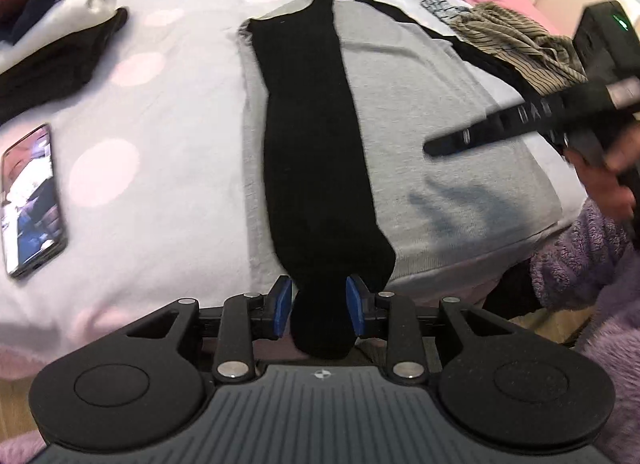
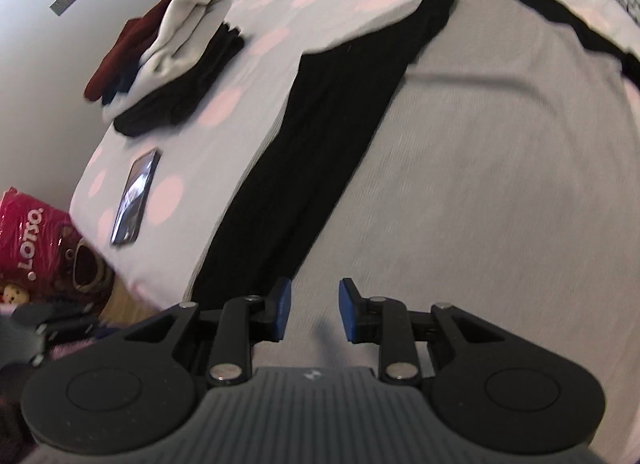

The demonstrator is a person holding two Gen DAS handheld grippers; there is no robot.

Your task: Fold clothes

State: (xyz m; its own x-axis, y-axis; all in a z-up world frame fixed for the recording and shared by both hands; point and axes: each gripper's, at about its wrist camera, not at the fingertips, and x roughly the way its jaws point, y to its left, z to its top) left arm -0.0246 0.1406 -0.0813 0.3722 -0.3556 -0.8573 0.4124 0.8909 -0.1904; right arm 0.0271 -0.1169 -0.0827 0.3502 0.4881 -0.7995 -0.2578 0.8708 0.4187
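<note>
A grey top (image 1: 432, 152) with black sleeves lies flat on the bed. One black sleeve (image 1: 316, 152) is folded lengthwise over the grey body. My left gripper (image 1: 319, 304) is at the near bed edge, and the sleeve's cuff end sits between its blue pads (image 1: 282, 306). In the right wrist view the same top (image 2: 480, 184) and sleeve (image 2: 320, 152) fill the frame. My right gripper (image 2: 314, 310) is open and empty, hovering over the grey fabric beside the sleeve. It also shows blurred at the right of the left wrist view (image 1: 500, 128).
A phone (image 1: 32, 200) lies on the bedsheet (image 1: 168, 112) to the left. A pile of folded clothes (image 2: 172, 56) sits at the far left. Unfolded striped and pink clothes (image 1: 516, 36) lie at the far right. A red bag (image 2: 44, 248) stands on the floor.
</note>
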